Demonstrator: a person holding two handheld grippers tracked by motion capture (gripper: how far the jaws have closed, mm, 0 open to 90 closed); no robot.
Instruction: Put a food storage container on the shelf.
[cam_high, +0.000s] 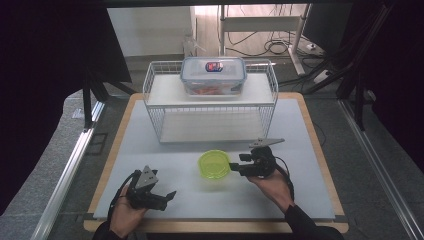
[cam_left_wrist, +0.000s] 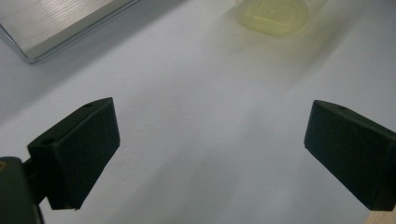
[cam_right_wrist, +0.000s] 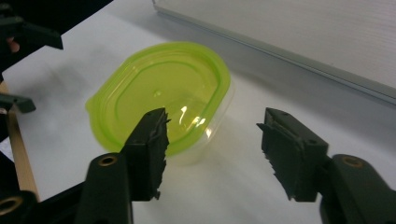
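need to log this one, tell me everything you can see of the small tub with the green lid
The small tub is a rounded clear plastic container with a translucent lime-green lid that looks pressed on, with a raised rim and a small tab at one edge. It stands upright on the white mat, in front of the wire rack. The right gripper sits just beside it, jaws apart; none of the views shows contact. Contents cannot be told.
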